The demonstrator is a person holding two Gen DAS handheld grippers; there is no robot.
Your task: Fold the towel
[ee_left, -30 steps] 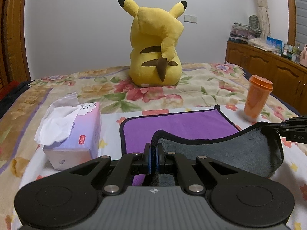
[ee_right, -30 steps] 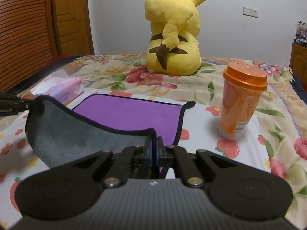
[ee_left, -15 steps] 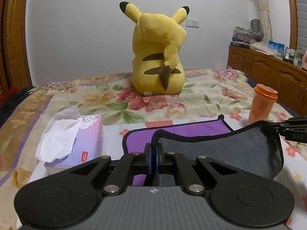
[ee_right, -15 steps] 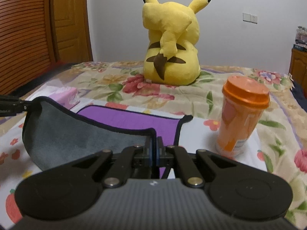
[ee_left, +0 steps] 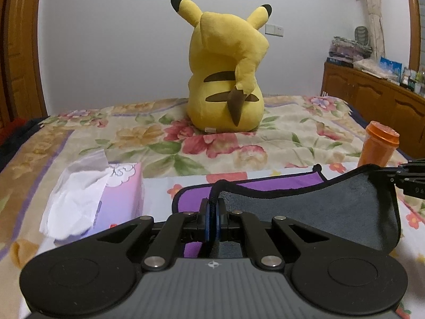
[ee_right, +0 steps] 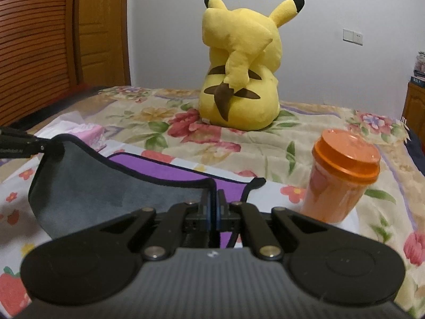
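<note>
Black left gripper (ee_left: 212,214), grey ribbed body, silver screws, seemingly blue jaws.

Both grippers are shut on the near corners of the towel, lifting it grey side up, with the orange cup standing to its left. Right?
Not quite: the cup stands right of the towel, as the right wrist view shows. The left gripper and right gripper are shut on its corners.

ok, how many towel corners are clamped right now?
2. The left gripper is shut on the towel at its near-left corner; the right gripper is shut on the near-right corner. The far corners lie on the bed, partly hidden.
</note>
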